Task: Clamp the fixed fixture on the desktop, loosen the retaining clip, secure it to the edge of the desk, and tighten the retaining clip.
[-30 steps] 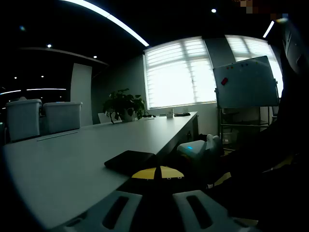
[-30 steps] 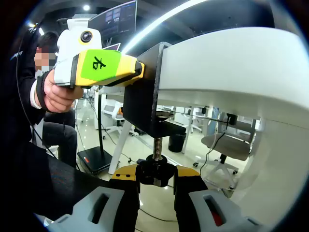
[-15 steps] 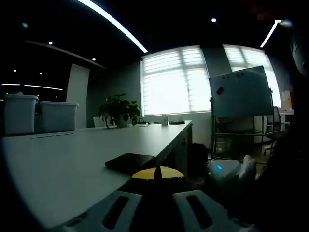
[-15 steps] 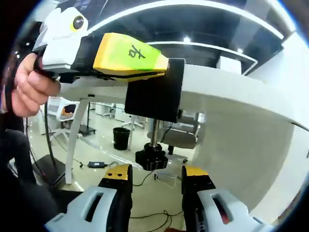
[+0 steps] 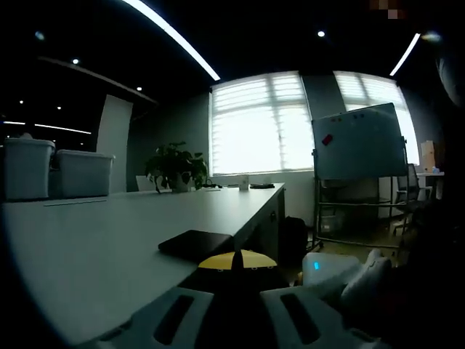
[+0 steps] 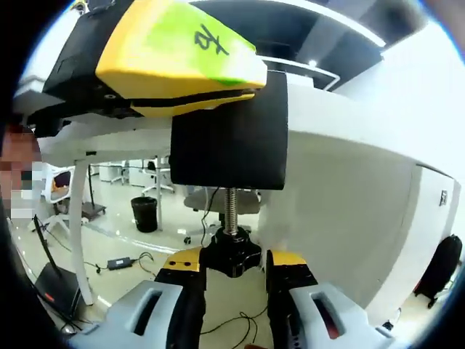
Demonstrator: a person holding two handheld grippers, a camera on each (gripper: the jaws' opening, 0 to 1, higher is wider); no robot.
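Observation:
The black clamp fixture sits on the edge of the white desk. Its threaded screw hangs below, ending in a black knob. My right gripper has both yellow-tipped jaws pressed against that knob from the sides. My left gripper, yellow and green, reaches in from the upper left and holds the fixture's top. In the left gripper view, the left gripper is shut on the fixture's flat black plate, which lies on the desk top. The right gripper's white body shows below the desk edge.
A whiteboard on a stand stands past the desk's far end. A potted plant and white bins rest on the desk. Under the desk are an office chair, a black bin and cables on the floor.
The right gripper view has moved closer beneath the fixture. The right jaws, apart around the knob half a second ago, now press against it. The left gripper keeps its hold.

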